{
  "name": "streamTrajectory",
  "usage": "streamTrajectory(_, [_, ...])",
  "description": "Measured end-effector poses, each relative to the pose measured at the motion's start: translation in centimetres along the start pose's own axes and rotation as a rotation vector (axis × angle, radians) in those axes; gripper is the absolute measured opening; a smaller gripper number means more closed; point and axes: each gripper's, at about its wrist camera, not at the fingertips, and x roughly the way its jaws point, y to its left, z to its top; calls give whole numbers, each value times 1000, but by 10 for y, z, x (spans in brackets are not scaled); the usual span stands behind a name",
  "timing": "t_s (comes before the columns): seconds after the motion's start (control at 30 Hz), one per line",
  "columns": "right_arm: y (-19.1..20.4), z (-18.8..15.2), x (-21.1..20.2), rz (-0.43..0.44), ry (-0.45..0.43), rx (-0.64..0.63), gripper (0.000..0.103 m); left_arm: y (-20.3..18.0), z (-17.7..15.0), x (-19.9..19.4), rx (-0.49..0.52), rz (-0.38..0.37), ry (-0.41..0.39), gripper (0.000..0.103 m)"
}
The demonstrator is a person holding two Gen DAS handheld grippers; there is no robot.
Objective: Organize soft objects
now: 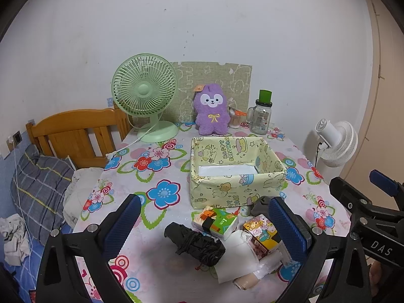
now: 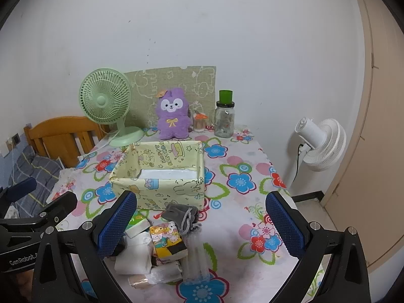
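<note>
- The flower-print table point(image 1: 156, 166) carries an open, pale yellow cartoon-paper box point(image 1: 237, 174) at its middle.
- The left tool point(image 1: 204, 227) and right tool point(image 2: 200, 223) hover, jaws wide apart, gripping nothing.
- Near the box lie a crumpled black bag point(image 1: 195, 243), tissue packs point(image 2: 166, 240) and a grey drawstring pouch point(image 2: 183, 216).

You are working in even, fairly bright indoor light that seems to come from overhead, leaving only soft, faint shadows under the clutter just ahead of your grippers and no harsh glare on the wall point(image 1: 227, 25) beyond. Both fisheye views bend straight lines strongly toward the rim, where dark vignetted corners close in. Focus is sharp at centre, and colours look slightly cool and flat.
</note>
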Motion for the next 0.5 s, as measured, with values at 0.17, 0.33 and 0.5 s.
streamTrajectory(0.17, [-1, 0, 1, 1, 1, -2, 103, 2, 0, 0, -1, -3, 1, 100])
streamTrajectory(0.33, [-1, 0, 1, 4, 1, -4, 103, 2, -1, 0, -2, 0, 2, 99])
streamTrajectory(0.5, [-1, 0, 0, 4, 1, -4, 103, 3, -1, 1, 1, 1, 5, 97])
